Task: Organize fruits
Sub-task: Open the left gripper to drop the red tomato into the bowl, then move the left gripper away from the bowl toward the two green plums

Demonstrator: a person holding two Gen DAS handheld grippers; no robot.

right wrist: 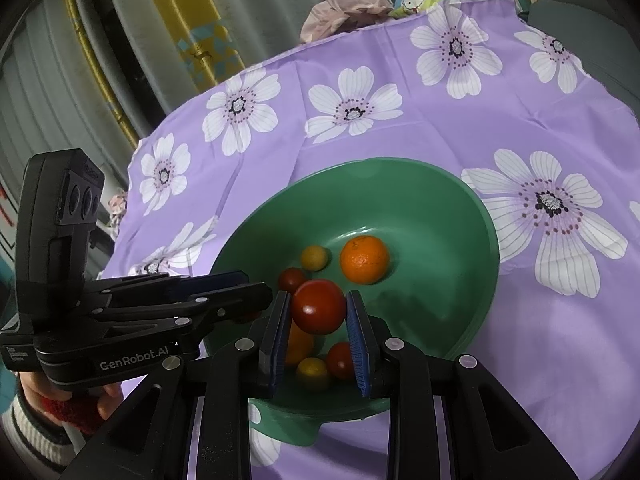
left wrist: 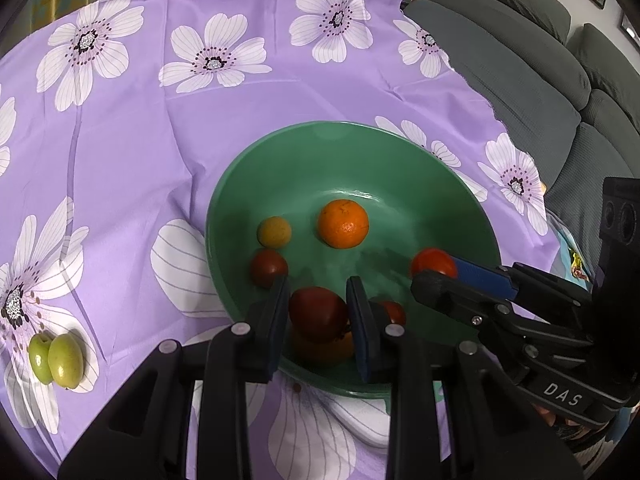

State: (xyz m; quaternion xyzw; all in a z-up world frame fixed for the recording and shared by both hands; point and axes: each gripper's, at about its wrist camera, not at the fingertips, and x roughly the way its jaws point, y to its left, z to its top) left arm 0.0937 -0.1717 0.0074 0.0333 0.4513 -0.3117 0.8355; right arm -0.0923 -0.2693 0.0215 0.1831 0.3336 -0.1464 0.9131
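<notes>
A green bowl point(left wrist: 340, 128) point(right wrist: 400, 164) stands on the purple flowered cloth and holds an orange point(left wrist: 343, 224) point(right wrist: 364, 260), a small yellow fruit point(left wrist: 274, 232) and several small tomatoes. My left gripper point(left wrist: 318, 308) is shut on a dark red tomato point(left wrist: 318, 314) low over the bowl's near side. My right gripper point(right wrist: 318, 306) is shut on a red tomato point(right wrist: 318, 308) point(left wrist: 433, 262) over the bowl's right side. In the right wrist view the left gripper's tips point(right wrist: 258, 285) hide what they hold. Two green fruits point(left wrist: 56, 360) lie on the cloth at the left.
A purple cloth with white flowers point(left wrist: 160, 140) covers the round table. A grey sofa point(left wrist: 540, 80) stands beyond its right edge. Crumpled wrappers point(right wrist: 352, 8) lie at the far edge. A hand in a red cuff point(right wrist: 76, 412) holds the left gripper.
</notes>
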